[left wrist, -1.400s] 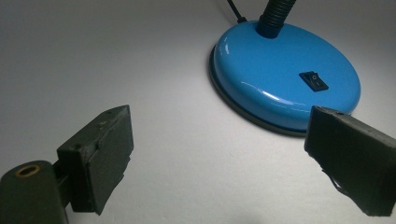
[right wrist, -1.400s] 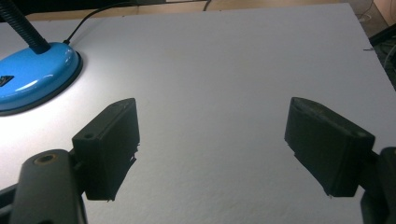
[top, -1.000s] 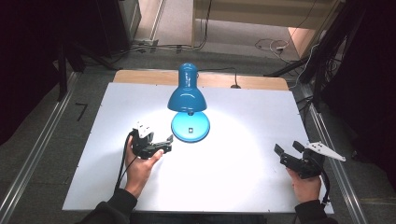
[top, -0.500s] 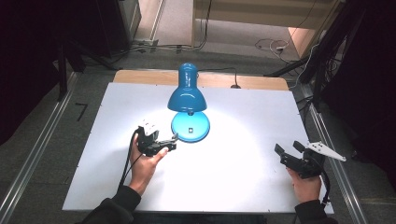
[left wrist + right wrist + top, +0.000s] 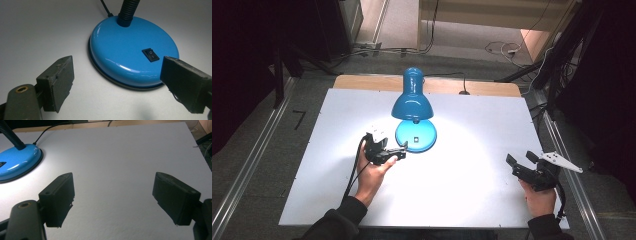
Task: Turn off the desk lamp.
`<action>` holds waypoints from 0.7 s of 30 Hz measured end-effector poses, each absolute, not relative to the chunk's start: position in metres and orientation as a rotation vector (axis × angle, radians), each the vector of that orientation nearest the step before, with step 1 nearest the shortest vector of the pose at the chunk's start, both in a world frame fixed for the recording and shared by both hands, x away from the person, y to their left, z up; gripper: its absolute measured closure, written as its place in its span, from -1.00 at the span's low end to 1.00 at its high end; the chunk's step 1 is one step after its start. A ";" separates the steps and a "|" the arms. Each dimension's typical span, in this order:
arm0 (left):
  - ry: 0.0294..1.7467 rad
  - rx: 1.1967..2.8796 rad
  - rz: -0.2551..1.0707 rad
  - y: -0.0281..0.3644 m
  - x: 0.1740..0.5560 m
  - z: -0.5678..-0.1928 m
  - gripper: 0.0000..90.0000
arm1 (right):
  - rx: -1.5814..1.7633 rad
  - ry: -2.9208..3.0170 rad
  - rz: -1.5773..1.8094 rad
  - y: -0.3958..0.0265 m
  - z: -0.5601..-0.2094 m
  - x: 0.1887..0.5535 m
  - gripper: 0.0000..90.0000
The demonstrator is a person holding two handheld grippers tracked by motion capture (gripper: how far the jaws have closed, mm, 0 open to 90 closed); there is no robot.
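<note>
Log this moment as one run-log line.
left gripper: open, at round blue lamp base | black rocker switch: untouched | right gripper: open, over white table

In the left gripper view the lamp's neck (image 5: 128,10) is cut off by the top edge. In the high view the shade (image 5: 412,106) hides the base's (image 5: 416,137) far part, and the switch (image 5: 416,139) is too small to read.

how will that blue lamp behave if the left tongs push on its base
The blue lamp would probably slide rather than tip: its round base is wide and low on the smooth white table. The glossy dome looks slippery for the left tongs. The ribbed neck likely flexes, so the shade may wobble.
</note>
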State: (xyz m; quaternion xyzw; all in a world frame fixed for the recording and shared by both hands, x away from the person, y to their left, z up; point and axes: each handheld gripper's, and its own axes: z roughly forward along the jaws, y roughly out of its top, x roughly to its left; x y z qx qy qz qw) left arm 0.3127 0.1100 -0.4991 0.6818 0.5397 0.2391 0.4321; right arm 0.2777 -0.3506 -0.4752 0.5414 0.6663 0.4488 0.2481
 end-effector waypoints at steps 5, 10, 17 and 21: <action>1.333 1.685 0.611 0.107 0.315 -0.500 -0.64 | 1.476 1.817 1.222 -0.351 -0.475 0.278 -0.63; 1.313 1.672 0.625 0.104 0.317 -0.499 -0.61 | 1.476 1.818 1.221 -0.351 -0.475 0.278 -0.63; 1.285 1.673 0.621 0.098 0.321 -0.500 -0.52 | 1.477 1.817 1.222 -0.351 -0.475 0.278 -0.63; 1.282 1.694 0.620 0.095 0.324 -0.502 -0.41 | 1.476 1.818 1.220 -0.351 -0.475 0.278 -0.63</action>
